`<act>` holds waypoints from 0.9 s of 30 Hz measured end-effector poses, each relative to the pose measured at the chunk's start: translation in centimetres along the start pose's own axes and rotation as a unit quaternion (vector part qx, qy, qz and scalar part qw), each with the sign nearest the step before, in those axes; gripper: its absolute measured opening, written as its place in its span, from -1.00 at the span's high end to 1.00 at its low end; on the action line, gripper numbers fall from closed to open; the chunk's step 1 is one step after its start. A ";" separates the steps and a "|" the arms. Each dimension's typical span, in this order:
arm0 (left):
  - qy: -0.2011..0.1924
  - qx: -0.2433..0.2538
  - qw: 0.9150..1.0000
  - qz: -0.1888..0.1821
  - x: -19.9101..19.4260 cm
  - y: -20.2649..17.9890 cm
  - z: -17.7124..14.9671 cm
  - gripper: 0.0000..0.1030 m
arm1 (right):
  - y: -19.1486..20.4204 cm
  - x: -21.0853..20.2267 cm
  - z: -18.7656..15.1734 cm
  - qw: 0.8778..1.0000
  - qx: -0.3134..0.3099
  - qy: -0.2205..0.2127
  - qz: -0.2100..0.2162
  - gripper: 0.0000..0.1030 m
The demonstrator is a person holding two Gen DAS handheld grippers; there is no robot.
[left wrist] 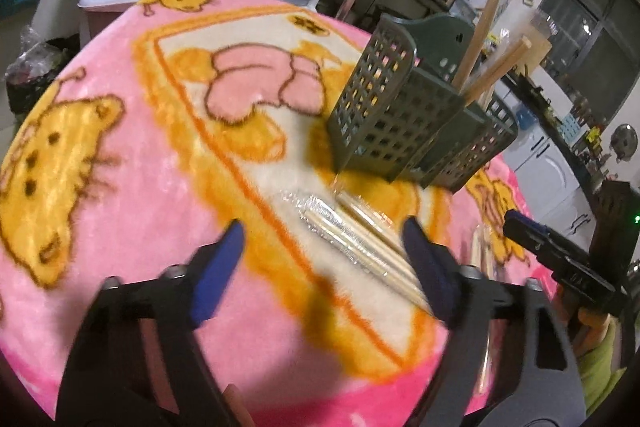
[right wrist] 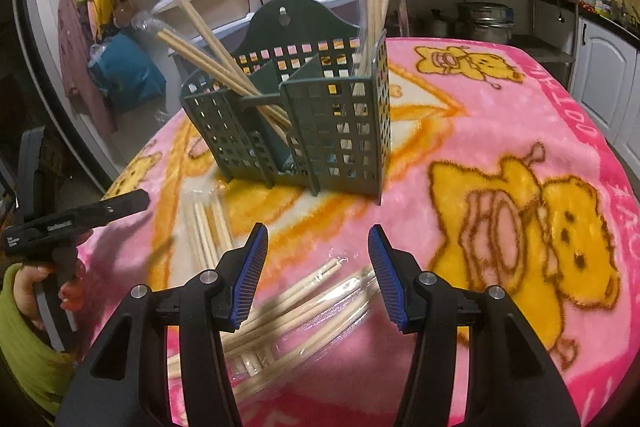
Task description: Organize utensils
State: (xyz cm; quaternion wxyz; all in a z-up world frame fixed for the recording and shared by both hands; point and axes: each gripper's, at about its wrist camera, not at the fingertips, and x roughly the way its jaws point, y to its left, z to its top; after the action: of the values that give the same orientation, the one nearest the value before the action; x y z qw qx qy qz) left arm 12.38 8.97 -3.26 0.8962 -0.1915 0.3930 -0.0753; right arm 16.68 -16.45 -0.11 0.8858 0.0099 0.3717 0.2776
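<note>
Hovering with jaws apart, the left gripper (left wrist: 322, 247) and right gripper (right wrist: 318, 251) each straddle wrapped chopsticks (right wrist: 304, 291) below; the green holder (right wrist: 304, 123) stands ahead.

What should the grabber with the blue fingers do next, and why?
Probably lower the right gripper onto the wrapped chopsticks lying on the blanket right below its open fingers and close. Other pairs already stand in the green holder, so these likely go there too.

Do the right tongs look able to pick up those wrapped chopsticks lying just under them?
Probably yes: the right tongs are open above the wrapped chopsticks on the blanket, nothing between.
</note>
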 end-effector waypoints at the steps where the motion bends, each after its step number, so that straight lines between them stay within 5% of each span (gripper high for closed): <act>1: 0.005 0.001 1.000 -0.003 0.3 0.1 0.0 0.00 | 0.0 0.2 -0.1 1.000 -0.002 0.002 0.000 0.03; 4: 0.024 -0.007 1.000 -0.015 1.4 0.5 0.0 0.39 | 0.1 0.6 -0.2 1.000 -0.005 0.007 -0.001 0.03; 9: 0.034 -0.031 0.999 -0.019 2.2 1.6 0.4 0.58 | 0.2 1.0 -0.2 1.000 -0.005 0.011 -0.002 0.05; 27: 0.036 -0.085 0.995 -0.034 4.2 3.0 2.2 0.74 | -0.3 3.0 -0.4 0.999 0.007 0.041 0.004 0.07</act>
State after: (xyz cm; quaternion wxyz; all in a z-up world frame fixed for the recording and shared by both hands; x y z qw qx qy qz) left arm 16.86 11.18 -5.98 0.8588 -0.2775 0.4234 -0.0788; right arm 18.22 -15.29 -2.41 0.8687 0.0061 0.4097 0.2782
